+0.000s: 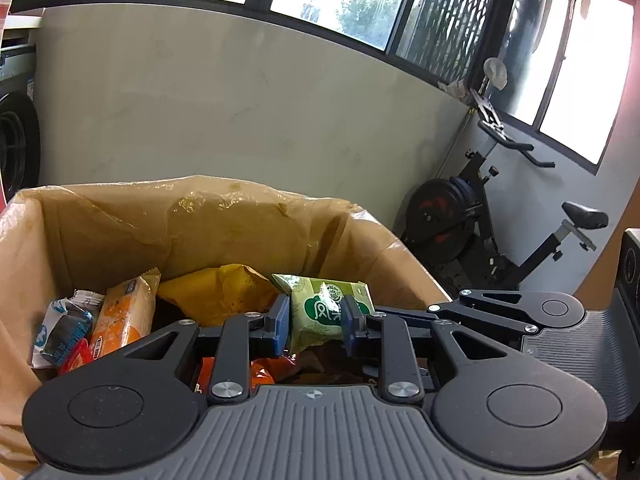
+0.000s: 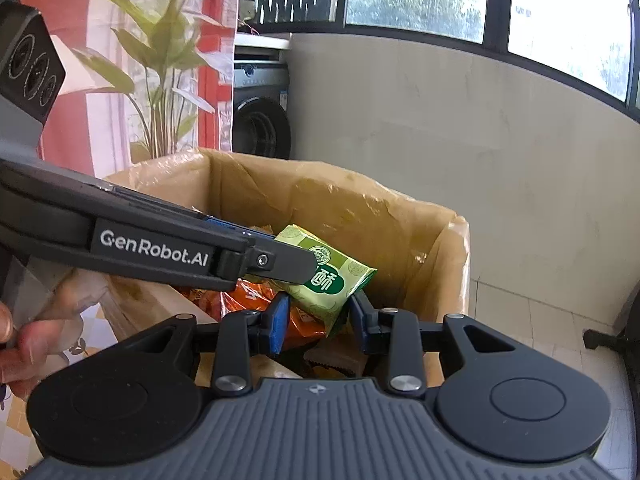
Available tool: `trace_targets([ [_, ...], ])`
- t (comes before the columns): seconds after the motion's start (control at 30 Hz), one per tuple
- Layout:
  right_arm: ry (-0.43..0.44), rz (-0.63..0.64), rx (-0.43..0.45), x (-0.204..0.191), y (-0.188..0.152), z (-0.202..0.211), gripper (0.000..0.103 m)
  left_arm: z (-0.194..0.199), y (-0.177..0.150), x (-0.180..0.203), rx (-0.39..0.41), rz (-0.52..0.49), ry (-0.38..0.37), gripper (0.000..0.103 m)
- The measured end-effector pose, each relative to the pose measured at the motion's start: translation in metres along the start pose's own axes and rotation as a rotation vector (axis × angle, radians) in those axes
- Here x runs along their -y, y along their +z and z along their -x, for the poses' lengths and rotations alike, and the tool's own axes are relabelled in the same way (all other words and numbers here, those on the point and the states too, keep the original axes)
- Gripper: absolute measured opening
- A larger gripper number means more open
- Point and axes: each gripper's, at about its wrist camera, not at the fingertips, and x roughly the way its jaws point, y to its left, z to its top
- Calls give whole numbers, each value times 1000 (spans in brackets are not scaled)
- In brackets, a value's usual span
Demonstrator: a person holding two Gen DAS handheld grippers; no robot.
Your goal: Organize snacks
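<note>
A green snack packet point(image 1: 320, 312) with white characters is pinched between the blue pads of my left gripper point(image 1: 316, 320), which is shut on it above a cardboard box point(image 1: 120, 216) lined with plastic. In the right wrist view the same packet point(image 2: 328, 280) hangs over the box point(image 2: 400, 216), held by the left gripper's fingers point(image 2: 292, 264). My right gripper point(image 2: 320, 320) is open, its pads either side of the packet's lower corner without clamping it. The box holds an orange packet point(image 1: 120, 320), a blue and white packet point(image 1: 60, 328), a yellow bag point(image 1: 220, 292) and orange wrappers point(image 2: 248, 296).
An exercise bike point(image 1: 500, 232) stands to the right of the box. A washing machine point(image 2: 260, 112) and a potted plant point(image 2: 160, 60) stand behind the box on the left. A tiled wall under windows runs behind.
</note>
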Motion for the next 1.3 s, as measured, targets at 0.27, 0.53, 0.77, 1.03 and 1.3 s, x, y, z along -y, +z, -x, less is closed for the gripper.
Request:
trace_targets([
  [0.27, -73, -7, -14, -3, 3, 7, 46, 26, 8, 4, 52, -60, 98, 61],
  [0.53, -65, -103, 54, -11, 10, 51, 83, 86, 15, 11, 109, -130, 196, 86],
  [0.77, -113, -191, 113, -29, 15, 106, 97, 153, 13, 18, 177, -145, 246, 91],
  [1.03, -186, -251, 185, -57, 23, 163, 102, 217, 5, 40, 242, -169, 315, 95],
  [1.3, -270, -245, 226, -89, 15, 209, 103, 275, -14, 56, 285, -183, 339, 94],
])
